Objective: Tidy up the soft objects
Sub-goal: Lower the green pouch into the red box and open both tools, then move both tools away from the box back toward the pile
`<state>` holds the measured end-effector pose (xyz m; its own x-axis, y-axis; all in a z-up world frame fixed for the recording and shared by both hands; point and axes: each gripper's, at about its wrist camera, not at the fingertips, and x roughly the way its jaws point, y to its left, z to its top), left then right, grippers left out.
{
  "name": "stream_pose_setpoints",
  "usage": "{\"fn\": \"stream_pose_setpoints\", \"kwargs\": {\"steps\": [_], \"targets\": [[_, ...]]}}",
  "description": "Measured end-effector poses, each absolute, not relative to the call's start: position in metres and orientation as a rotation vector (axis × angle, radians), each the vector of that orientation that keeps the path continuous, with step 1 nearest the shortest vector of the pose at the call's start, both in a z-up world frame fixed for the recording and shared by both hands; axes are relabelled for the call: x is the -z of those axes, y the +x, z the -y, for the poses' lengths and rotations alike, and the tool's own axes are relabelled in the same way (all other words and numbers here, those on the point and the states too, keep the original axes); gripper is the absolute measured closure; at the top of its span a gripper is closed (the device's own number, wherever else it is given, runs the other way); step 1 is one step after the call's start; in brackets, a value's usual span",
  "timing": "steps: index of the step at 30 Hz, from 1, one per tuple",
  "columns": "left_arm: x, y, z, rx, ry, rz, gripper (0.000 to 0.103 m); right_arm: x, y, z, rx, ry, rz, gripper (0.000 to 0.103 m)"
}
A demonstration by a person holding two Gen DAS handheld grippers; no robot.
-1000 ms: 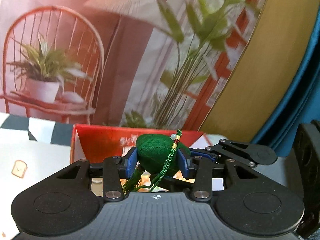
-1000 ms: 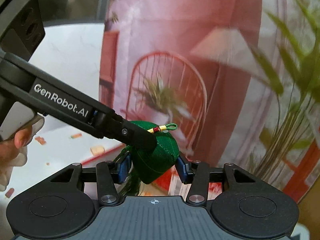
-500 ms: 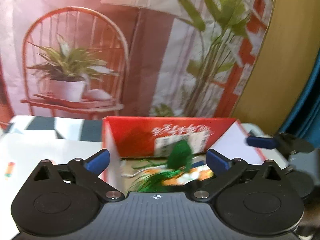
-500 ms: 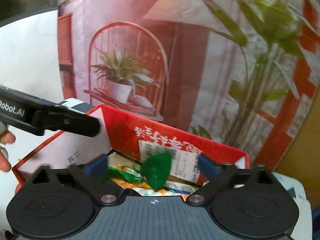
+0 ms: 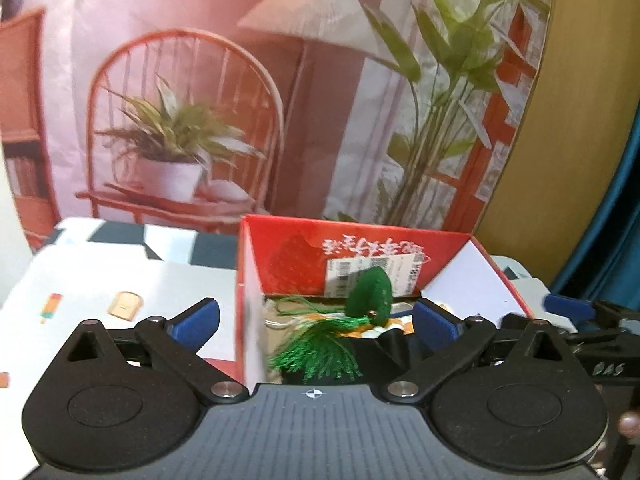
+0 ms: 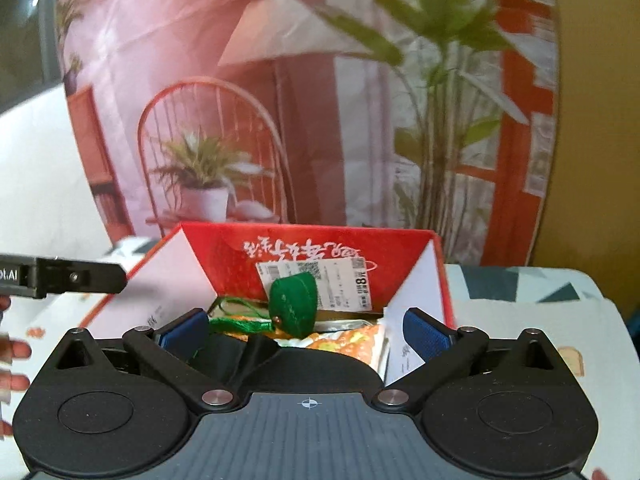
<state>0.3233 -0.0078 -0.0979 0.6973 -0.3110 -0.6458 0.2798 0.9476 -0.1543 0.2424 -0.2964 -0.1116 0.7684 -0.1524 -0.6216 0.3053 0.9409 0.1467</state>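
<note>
A green stuffed pouch [image 5: 368, 294] with a green tassel [image 5: 320, 354] lies inside the open red box [image 5: 296, 260], leaning on its back wall. My left gripper [image 5: 316, 322] stands open in front of the box, its blue pads wide apart and clear of the pouch. The right wrist view shows the same pouch [image 6: 294, 304] in the red box [image 6: 240, 252], on top of an orange-patterned soft item [image 6: 348, 340]. There my right gripper [image 6: 306, 332] is open too, with nothing held. Each gripper's arm shows at the edge of the other's view.
The box stands on a white tablecloth [image 5: 100, 292] printed with small food pictures. Close behind the box hangs a backdrop [image 5: 180, 120] printed with a chair, a plant and a lamp. A person's fingers [image 6: 12, 360] show at the left edge.
Both grippers were shut on the green pouch above the box. They have opened wide, the pouch has dropped into the red box, and both views have shifted sideways.
</note>
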Motion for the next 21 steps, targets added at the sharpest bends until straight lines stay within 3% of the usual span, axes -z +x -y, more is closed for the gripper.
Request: {"fn": "stream_pose_setpoints", "kwargs": {"steps": [10,21], "targets": [[0.093,0.280,0.000,0.326,-0.024,-0.731,0.000,0.098,0.187,0.290,0.336,0.295,-0.540,0.000],[0.105,0.245,-0.011,0.267,-0.013,-0.795,0.000,0.100,0.150,0.270,0.282,0.264,-0.561,0.000]]}}
